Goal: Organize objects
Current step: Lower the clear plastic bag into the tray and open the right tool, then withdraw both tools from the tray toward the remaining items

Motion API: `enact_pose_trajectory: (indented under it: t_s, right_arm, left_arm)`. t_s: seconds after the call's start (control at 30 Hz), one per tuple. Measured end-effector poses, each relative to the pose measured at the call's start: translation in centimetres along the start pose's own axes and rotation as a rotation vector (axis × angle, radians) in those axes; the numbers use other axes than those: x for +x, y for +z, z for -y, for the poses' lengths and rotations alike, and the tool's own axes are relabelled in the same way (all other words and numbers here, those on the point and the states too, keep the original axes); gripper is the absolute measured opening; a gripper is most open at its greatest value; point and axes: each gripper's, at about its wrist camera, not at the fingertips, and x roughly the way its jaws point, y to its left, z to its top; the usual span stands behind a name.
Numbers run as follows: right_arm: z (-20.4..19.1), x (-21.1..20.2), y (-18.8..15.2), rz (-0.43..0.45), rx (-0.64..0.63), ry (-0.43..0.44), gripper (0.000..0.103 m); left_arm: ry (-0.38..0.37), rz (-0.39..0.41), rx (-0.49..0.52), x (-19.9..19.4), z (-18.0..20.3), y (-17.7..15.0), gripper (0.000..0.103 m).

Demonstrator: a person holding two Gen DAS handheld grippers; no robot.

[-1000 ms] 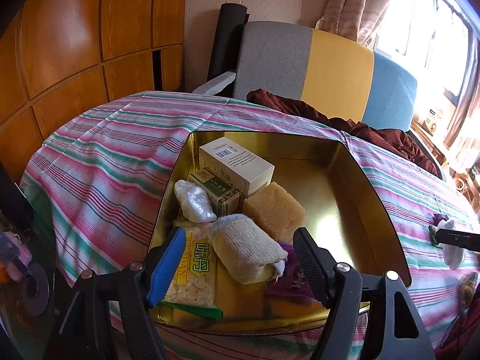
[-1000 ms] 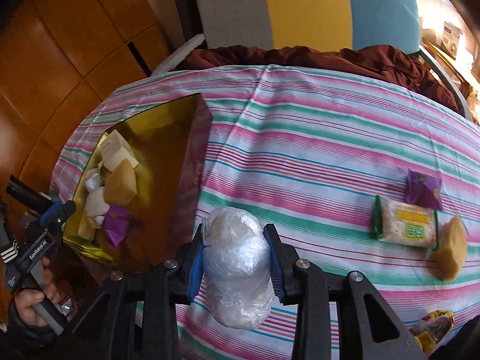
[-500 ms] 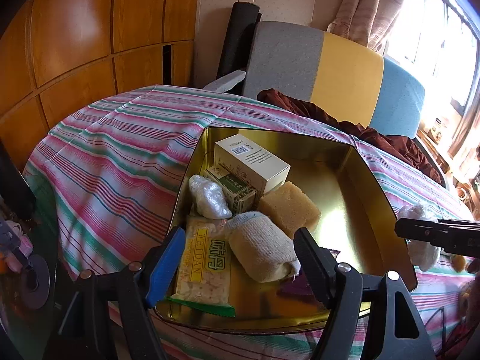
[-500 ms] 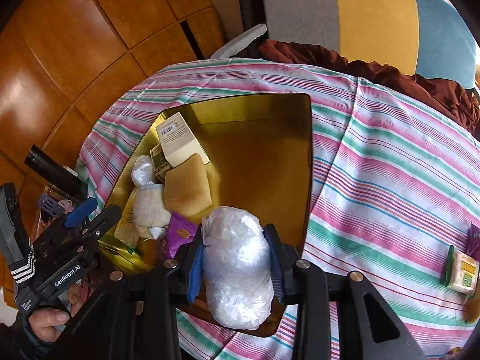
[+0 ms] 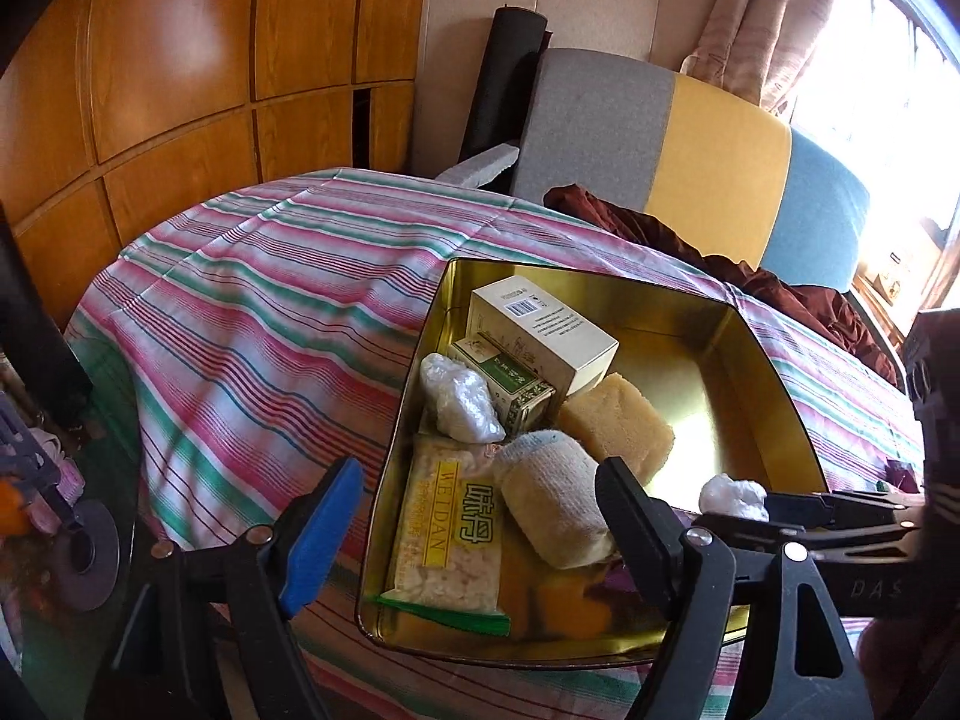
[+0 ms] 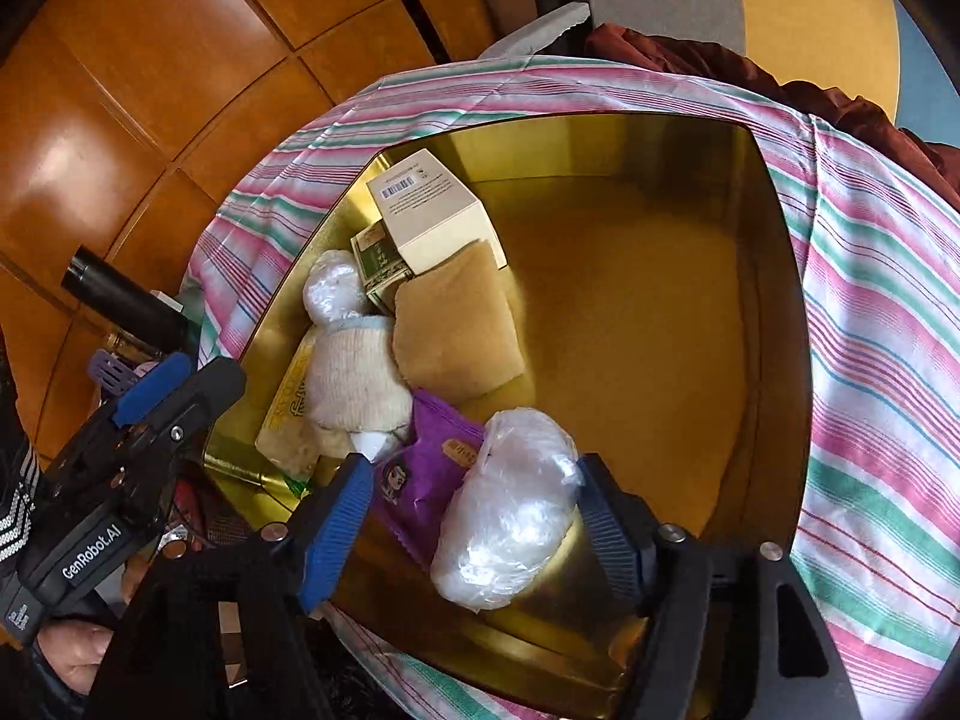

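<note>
A gold tin [image 6: 774,240] sits on the striped cloth. My right gripper [image 6: 471,498] hangs over its near corner and its jaws are opening. A clear plastic-wrapped bundle [image 6: 507,504] is between them, leaning on a purple packet [image 6: 420,480]; the left pad stands clear of it. My left gripper [image 5: 477,492] hovers at the near rim of the tin [image 5: 774,360], its jaws opening with nothing held. Below it lie a cracker packet [image 5: 450,540], a rolled sock [image 5: 552,504], a yellow sponge [image 5: 618,426], a white box [image 5: 540,330] and a green box [image 5: 510,384].
The striped cloth [image 5: 270,312] drops off the table edge at the left. A grey, yellow and blue sofa back [image 5: 708,150] with a maroon cloth [image 5: 780,294] stands behind. Wooden panels [image 5: 180,60] line the left wall. A hand [image 6: 72,654] holds the left gripper's handle.
My right gripper has carried the plastic bundle left from over the cloth to over the tin, and its jaws have parted from the bundle. The left gripper has stayed put.
</note>
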Motion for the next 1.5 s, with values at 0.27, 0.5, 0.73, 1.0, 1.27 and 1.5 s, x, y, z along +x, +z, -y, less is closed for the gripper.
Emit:
enact_pose_trajectory:
  t_s: [0.27,0.5,0.73,1.0,1.27,1.5]
  right_arm:
    - [0.7,-4.5,-1.4,0.113,-0.004,-0.092,0.073]
    - [5.0,-8.1,-3.3,0.153,0.097,-0.177,0.078]
    - [11.2,-11.9,-6.9,0.124,0.216,-0.312,0.079]
    - [21.2,-20.7,-12.8,0.082,0.470,-0.519,0.084]
    - [26.1,-21.8,-17.5,-0.175,0.520,-0.550,0.086]
    - [27.4,-17.7,-17.4,-0.335,0.523,-0.507,0.074]
  left_arm:
    - [-0.002,0.012,0.000,-0.4,0.1,0.2,0.080]
    - [-0.016,0.015,0.013,-0.7,0.6,0.3,0.081]
    - [-0.030,0.014,0.027,-0.8,1.2,0.3,0.081]
    - [-0.073,0.004,0.046,-0.4,2.4,0.1,0.081]
    - [-0.107,-0.013,0.078,0.1,4.2,0.1,0.081]
    - [-0.134,-0.009,0.119,-0.1,6.0,0.5,0.081]
